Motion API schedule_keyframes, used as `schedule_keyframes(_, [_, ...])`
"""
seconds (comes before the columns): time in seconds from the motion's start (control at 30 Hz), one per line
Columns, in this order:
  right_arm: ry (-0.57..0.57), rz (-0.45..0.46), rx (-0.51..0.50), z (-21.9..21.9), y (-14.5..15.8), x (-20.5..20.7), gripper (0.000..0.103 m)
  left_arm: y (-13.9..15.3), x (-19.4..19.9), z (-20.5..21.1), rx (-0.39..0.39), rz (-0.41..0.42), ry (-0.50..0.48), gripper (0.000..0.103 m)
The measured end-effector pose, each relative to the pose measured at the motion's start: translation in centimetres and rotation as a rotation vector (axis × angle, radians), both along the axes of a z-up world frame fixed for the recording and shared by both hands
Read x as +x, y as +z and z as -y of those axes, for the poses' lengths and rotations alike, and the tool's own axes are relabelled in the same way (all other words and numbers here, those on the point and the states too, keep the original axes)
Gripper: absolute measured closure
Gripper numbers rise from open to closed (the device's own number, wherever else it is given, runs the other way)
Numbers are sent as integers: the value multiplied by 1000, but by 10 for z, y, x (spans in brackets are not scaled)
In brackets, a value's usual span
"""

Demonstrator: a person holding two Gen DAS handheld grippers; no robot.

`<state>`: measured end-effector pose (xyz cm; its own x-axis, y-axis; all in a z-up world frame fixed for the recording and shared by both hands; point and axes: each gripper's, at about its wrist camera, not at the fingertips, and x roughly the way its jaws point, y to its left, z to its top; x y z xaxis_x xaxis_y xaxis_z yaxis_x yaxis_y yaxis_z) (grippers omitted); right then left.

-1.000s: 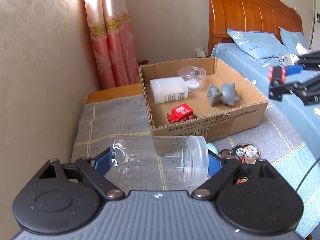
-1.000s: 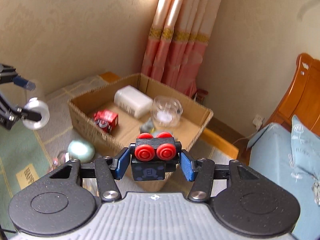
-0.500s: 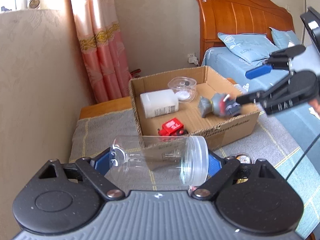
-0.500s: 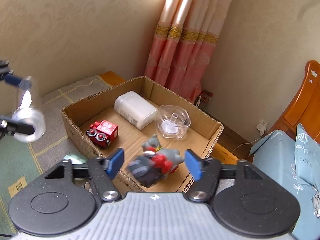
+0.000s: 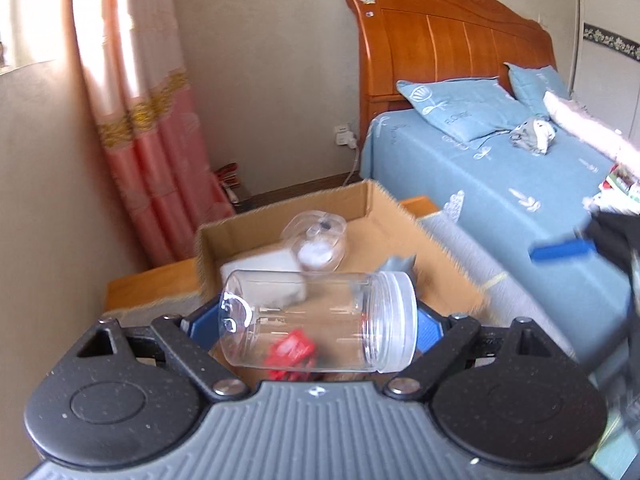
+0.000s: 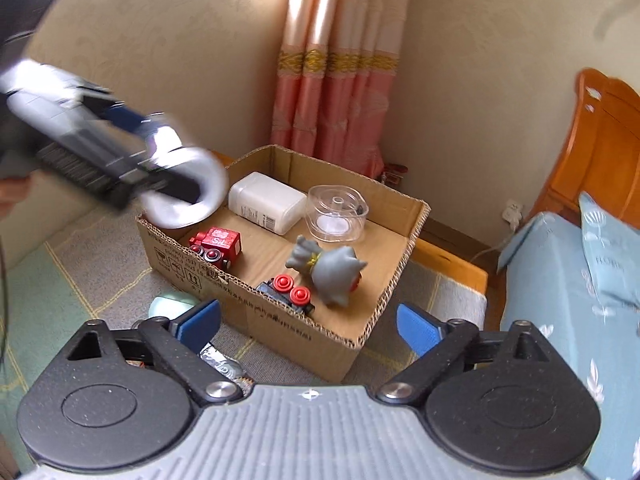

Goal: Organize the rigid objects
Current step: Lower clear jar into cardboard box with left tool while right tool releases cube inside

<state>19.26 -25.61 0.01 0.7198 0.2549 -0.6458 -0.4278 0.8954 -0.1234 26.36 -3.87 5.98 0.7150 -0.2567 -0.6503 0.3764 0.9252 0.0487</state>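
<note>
My left gripper (image 5: 316,322) is shut on a clear plastic jar (image 5: 320,320), held sideways with its lid to the right, above the near edge of the cardboard box (image 5: 384,208). In the right wrist view the jar (image 6: 188,196) shows blurred over the box's (image 6: 400,280) left corner. My right gripper (image 6: 308,324) hovers at the box's front wall; its jaws are opening with nothing between them. A dark toy with red wheels (image 6: 290,294) lies just inside the front wall beside a grey figurine (image 6: 332,268).
The box also holds a red toy car (image 6: 218,242), a white bottle (image 6: 266,202) and a clear round container (image 6: 336,218). A pale green object (image 6: 168,308) and shiny packets (image 6: 220,360) lie outside in front. A blue bed (image 5: 500,184) stands at the right.
The right gripper opened and the dark red-wheeled toy dropped into the box beside the grey figurine. The left gripper carried the jar up and forward over the box.
</note>
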Motion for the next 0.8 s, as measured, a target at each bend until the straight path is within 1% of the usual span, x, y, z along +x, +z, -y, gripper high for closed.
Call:
schedule_keyframes(0.2, [-35,16,36,10,5,-16,1,8,46,38,26,-28,-46,12])
schedule_keyframes(0.33, [-63,19,41,18,7,-19,1,6,69,64,30,-57,-48,12])
schedule_keyframes(0.53, [-90,31,34,29,9,-26,1,-7,101,89,4,-120,33,12])
schedule_keyframes(0.67, [-103,38,23,33,9,-30,1,-23,114,92,-70,-140,110,10])
schedule_keyframes(0.7, [-102,39,22,34,9,-31,1,-26,114,91,-86,-152,114,9])
schedule_keyframes(0.73, [-102,39,23,35,9,-32,1,-30,115,91,-89,-167,111,9])
schedule_keyframes(0.8, [-102,40,25,37,8,-34,0,-33,114,92,-68,-178,113,9])
